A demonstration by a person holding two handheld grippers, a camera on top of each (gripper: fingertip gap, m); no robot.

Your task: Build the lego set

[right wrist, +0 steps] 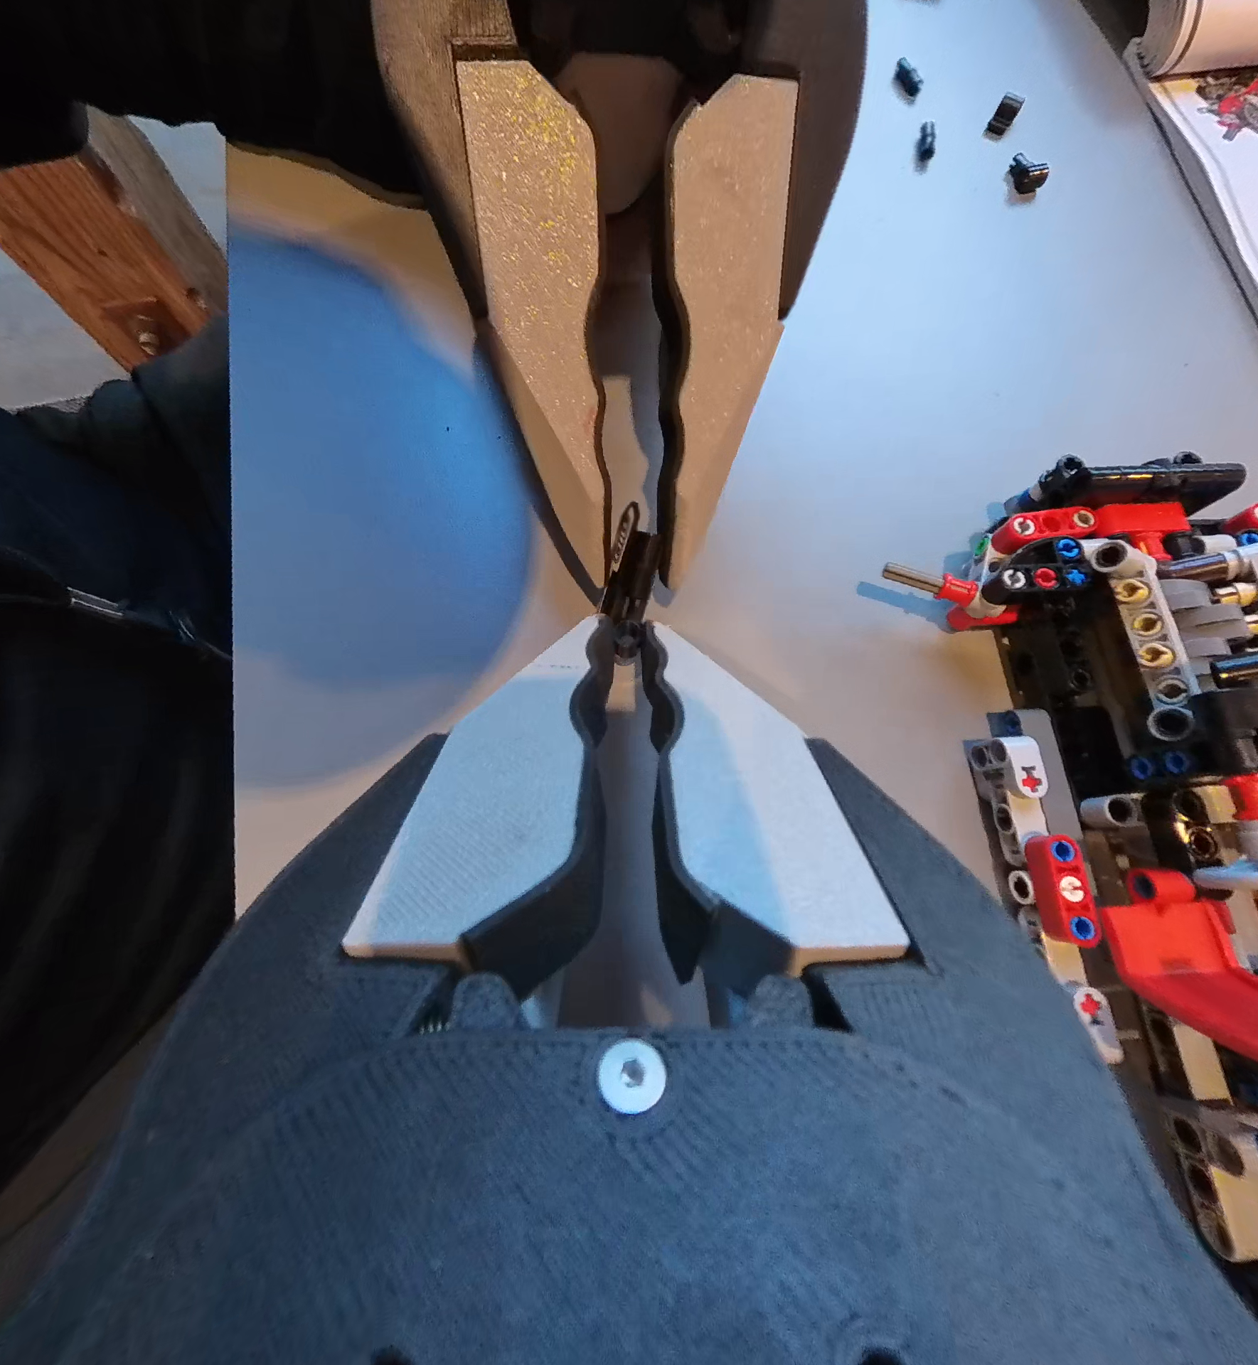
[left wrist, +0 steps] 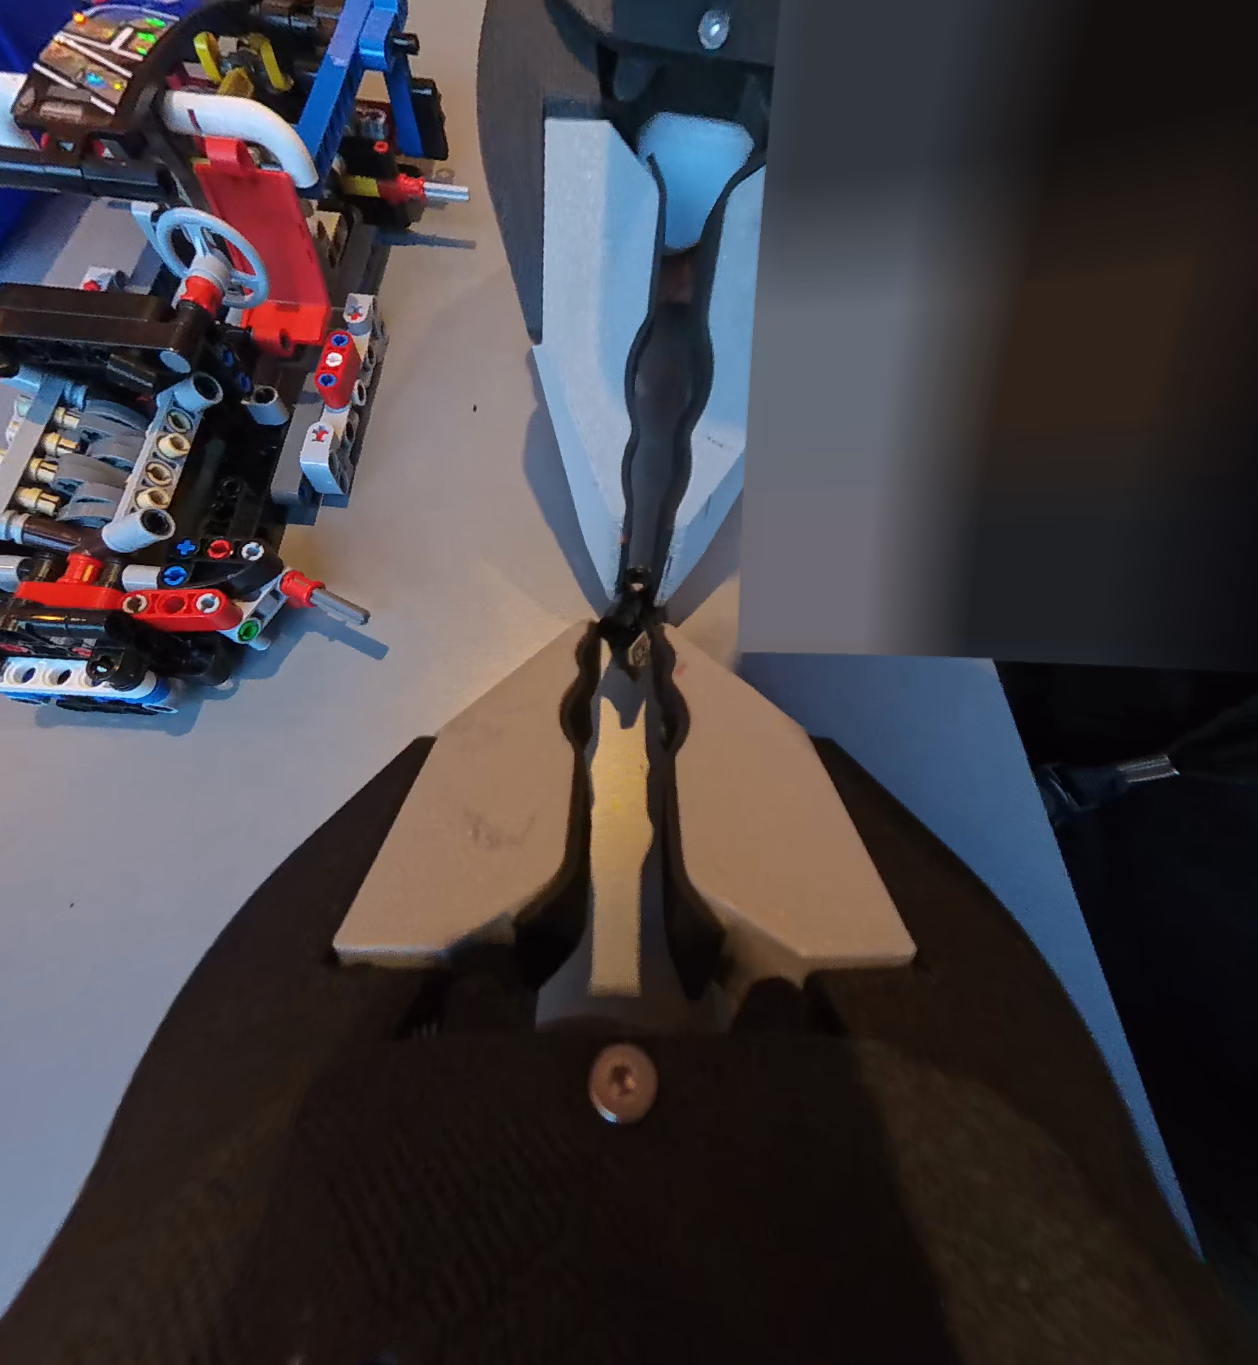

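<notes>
Grey table (right wrist: pixel 943 332) carries the half-built lego car (left wrist: pixel 153 414), well apart from both tools. Left gripper (left wrist: pixel 629 635) & right gripper (right wrist: pixel 629 635) meet tip-to-tip, each pinching a small black piece (right wrist: pixel 629 569). Best to line up axes, then press straight w/o twisting.

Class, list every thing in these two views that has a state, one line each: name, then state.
left gripper: shut on the small black piece
right gripper: shut on the small black piece
small black piece: pinched between both grippers' tips, above the table
lego model: partly built, on the table
loose black pieces: lying unused
</notes>
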